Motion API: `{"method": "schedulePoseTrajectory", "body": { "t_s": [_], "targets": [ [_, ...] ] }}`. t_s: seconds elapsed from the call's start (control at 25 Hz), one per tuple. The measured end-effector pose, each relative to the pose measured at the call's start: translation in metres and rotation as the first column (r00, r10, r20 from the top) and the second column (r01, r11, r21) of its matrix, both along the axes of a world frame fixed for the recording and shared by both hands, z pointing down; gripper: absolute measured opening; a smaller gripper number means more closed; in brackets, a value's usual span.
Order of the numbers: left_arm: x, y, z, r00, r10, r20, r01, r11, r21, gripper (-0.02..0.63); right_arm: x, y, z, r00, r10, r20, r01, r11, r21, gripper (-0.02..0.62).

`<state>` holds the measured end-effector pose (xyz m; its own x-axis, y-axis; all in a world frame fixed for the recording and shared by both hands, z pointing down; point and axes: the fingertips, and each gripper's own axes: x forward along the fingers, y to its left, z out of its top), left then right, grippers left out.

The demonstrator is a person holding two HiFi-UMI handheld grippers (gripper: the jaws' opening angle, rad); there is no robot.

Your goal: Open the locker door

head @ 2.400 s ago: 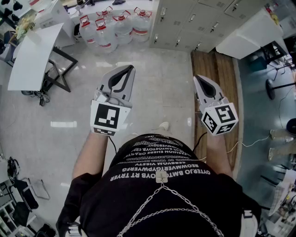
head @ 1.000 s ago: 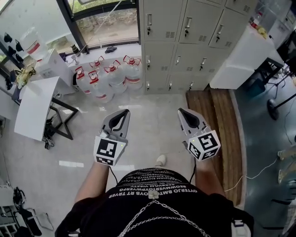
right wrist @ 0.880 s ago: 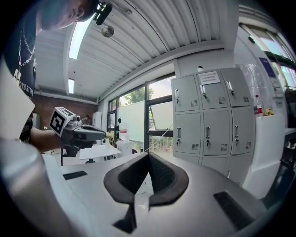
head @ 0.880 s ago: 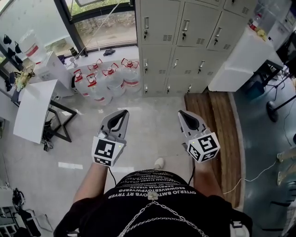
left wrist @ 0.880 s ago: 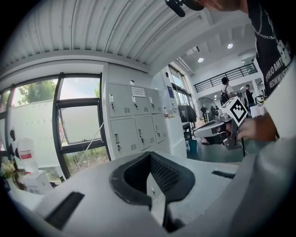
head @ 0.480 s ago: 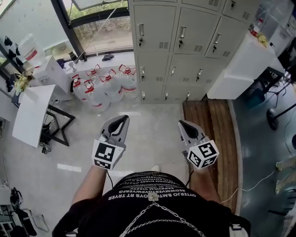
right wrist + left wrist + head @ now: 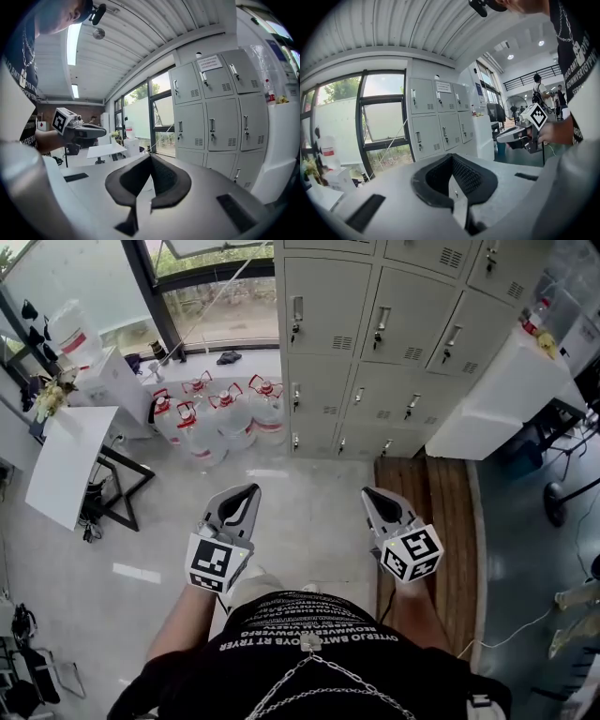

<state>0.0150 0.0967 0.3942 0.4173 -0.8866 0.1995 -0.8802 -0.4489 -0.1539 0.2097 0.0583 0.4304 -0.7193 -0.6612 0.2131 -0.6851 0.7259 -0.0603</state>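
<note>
Both tongs were clamped shut on nothing: the left gripper (image 7: pixel 246 493) and the right gripper (image 7: pixel 376 496) each had their dark pads meeting at the tips, held out side by side in front of the person, apart from each other. Each carried its marker cube with a black-and-white square pattern, no letters on those. Only real writing close by was several lines of white lettering on the person's black shirt (image 7: pixel 314 634) (upside down from the head view, couldn't make sense of it). The lockers (image 7: pixel 375 334) were well ahead of both grippers, a grey bank against the far wall, every door closed, each with a small handle and vent slots. One upper door had a paper notice (image 7: pixel 209 62) stuck on it, print too small to read. Left of the lockers a cluster of big water jugs (image 7: pixel 220 413) with red caps sat below a window (image 7: pixel 216 306). Floor (image 7: pixel 141 549) was pale glossy tile, with a wooden strip (image 7: pixel 441 521) at the right running up to the lockers, a white table (image 7: pixel 66 460) off left and a white counter (image 7: pixel 497 399) off right.
</note>
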Motion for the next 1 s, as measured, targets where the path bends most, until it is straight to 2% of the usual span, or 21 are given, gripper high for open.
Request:
{"method": "schedulePoseTrajectory", "body": {
  "t_s": [0.16,0.52,1.0],
  "targets": [
    [-0.008,-0.001,0.001,1.000,-0.016,0.002,0.016,1.000,-0.008,-0.002,-0.005,0.004,0.001,1.000,-0.012,0.009,0.012,1.000,-0.003,-0.005],
    [0.002,-0.035,0.003,0.998,0.059,-0.004,-0.059,0.998,0.013,-0.002,0.002,-0.014,0.003,0.998,0.067,0.016,-0.067,0.998,-0.012,-0.005],
    [-0.037,-0.125,0.018,0.997,0.073,-0.008,-0.073,0.997,-0.018,-0.002,-0.040,-0.093,-0.002,0.995,0.096,-0.003,-0.096,0.995,-0.016,-0.005]
  ]
}}
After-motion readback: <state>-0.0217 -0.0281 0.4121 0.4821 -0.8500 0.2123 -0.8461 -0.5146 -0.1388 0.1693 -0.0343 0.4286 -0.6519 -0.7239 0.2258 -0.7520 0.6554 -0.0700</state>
